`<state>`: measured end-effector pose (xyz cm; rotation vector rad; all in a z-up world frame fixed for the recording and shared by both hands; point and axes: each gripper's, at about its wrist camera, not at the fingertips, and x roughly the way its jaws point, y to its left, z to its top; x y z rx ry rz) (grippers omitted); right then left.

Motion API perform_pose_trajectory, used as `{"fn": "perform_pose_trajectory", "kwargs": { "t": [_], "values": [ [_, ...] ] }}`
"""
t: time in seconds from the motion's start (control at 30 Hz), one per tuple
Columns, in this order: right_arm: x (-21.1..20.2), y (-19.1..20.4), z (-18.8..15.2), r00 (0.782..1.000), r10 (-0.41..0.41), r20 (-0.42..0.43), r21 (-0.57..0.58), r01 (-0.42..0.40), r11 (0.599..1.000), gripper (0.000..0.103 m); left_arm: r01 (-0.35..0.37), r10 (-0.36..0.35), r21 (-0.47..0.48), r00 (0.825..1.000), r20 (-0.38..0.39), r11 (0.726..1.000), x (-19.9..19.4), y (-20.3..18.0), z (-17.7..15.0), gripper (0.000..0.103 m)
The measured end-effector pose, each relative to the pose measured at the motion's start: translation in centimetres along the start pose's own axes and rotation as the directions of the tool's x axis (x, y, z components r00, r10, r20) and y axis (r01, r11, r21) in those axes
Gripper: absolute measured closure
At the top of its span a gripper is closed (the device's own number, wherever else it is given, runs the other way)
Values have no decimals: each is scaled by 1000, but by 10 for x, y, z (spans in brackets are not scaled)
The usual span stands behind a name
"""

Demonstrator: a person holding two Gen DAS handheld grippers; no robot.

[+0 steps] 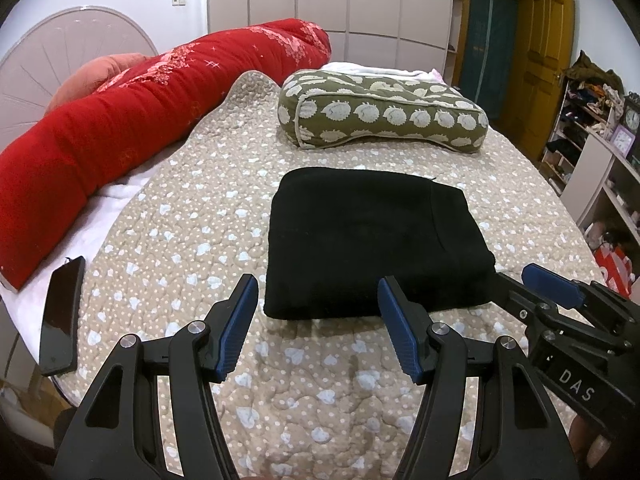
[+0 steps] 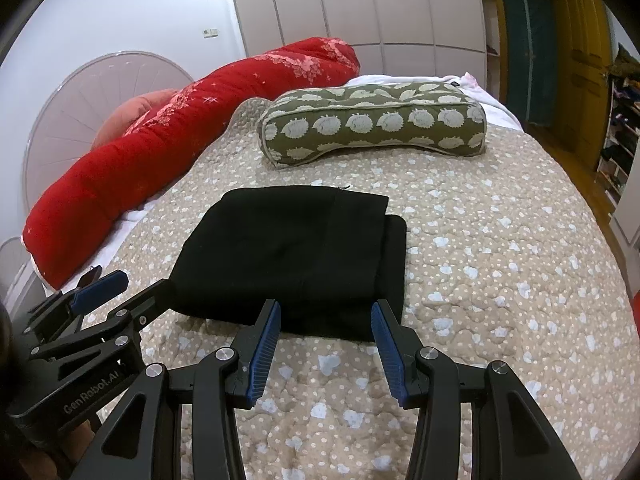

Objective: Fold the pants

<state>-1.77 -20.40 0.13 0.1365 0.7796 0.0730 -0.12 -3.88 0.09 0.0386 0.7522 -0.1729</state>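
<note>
The black pants (image 1: 372, 240) lie folded into a compact rectangle on the beige quilted bedspread (image 1: 192, 216); they also show in the right wrist view (image 2: 296, 256). My left gripper (image 1: 318, 300) is open and empty, just short of the bundle's near edge, toward its left. My right gripper (image 2: 325, 318) is open and empty at the near edge, toward the right corner. Each gripper shows in the other's view: the right one (image 1: 516, 284) beside the bundle's right corner, the left one (image 2: 136, 284) at its left corner.
A green pillow with white hedgehog print (image 1: 380, 110) lies beyond the pants. A long red bolster (image 1: 120, 132) runs along the left. A black phone (image 1: 62, 316) lies at the bed's left edge. Wardrobe, wooden door and shelves (image 1: 592, 128) stand behind and right.
</note>
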Motion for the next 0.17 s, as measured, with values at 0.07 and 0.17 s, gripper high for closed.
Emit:
{"fn": "perform_pose_trajectory", "kwargs": {
  "t": [0.07, 0.17],
  "values": [
    [-1, -5, -1, 1000, -9, 4, 6, 9, 1000, 57, -1, 1, 5, 1000, 2, 1000, 0, -2, -1, 41],
    [0, -19, -4, 999, -40, 7, 10, 40, 999, 58, 21, -21, 4, 1000, -5, 1000, 3, -2, -1, 41]
  ]
}}
